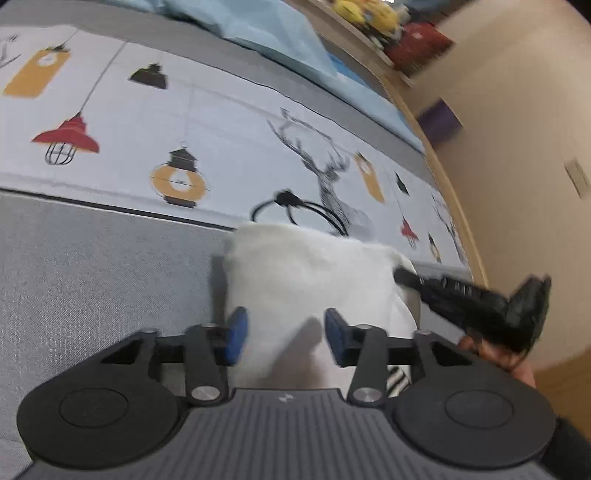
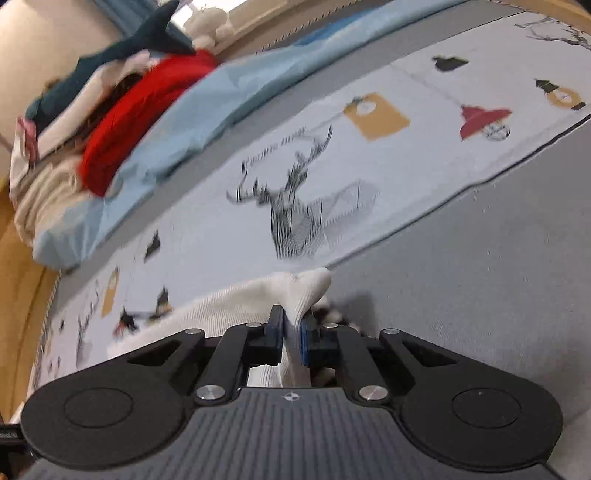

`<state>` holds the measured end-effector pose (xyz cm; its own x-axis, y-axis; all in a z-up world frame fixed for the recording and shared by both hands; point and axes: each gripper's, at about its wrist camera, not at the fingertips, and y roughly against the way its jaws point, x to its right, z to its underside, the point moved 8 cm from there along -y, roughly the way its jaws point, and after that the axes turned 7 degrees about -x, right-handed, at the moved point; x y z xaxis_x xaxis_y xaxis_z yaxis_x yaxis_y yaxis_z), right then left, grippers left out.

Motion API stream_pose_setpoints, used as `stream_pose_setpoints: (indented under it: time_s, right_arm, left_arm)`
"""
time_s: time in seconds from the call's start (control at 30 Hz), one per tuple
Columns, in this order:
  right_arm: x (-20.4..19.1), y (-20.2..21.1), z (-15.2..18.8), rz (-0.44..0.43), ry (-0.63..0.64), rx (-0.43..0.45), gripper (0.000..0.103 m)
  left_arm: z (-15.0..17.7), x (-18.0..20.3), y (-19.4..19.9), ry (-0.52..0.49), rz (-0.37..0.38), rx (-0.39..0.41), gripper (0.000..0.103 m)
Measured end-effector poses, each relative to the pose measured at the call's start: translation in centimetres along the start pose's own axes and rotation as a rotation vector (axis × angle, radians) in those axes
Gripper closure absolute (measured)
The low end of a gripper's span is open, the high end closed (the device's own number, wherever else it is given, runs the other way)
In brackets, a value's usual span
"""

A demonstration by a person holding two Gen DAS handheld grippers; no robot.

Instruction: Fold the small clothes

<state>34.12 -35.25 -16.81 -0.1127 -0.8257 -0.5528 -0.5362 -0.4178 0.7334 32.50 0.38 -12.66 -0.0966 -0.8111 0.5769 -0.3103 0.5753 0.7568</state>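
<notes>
- Right wrist view, nearest first: the right gripper has its jaws pressed together on a pinched-up fold of the small white ribbed knit garment, the cloth squeezed flat between the blue pads and peaking just beyond them.
- The rest of that garment trails away to the left of the view, lying on the grey woven bedspread.
- In the left wrist view, the left gripper has its jaws spread, one blue pad on each side of the white cloth with clear gaps; it pinches nothing.
- Just beyond, the right gripper comes in from the right edge as a black blur, its tip at the garment's far right edge.
- Farther on lie a looped black cable, then the pale printed sheet with lanterns and a stag's head, and a crumpled light-blue blanket at the back.
- My reading: a fold is under way, the right side lifting an edge to carry across.
- Next, I judge, the left jaws need to close on the near edge, or pin it, so the cloth does not drag while the right carries its edge over.
</notes>
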Motion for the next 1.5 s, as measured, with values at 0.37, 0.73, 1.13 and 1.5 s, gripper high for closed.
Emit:
stream_pose_setpoints:
  time_s: [0.37, 0.73, 1.13, 1.5]
  right_arm:
    - [0.3, -1.3, 0.2, 0.148, 0.106, 0.000, 0.093]
    - [0.6, 4.0, -0.4, 0.045, 0.081, 0.077, 0.068]
    - [4.4, 1.3, 4.8, 0.102, 0.137, -0.187, 0.045]
    - [1.8, -0.4, 4.8, 0.012, 0.168, -0.199, 0.088]
  left_arm:
    - [-0.9, -2.9, -5.0, 0.097, -0.068, -0.025, 0.079]
    - [-1.7, -4.3, -3.5, 0.263, 0.060, 0.003, 0.043]
    - [-1.1, -3.6, -7.9, 0.306, 0.101, -0.063, 0.020]
    - [-4.6, -1.3, -4.3, 0.100, 0.077, 0.056, 0.071]
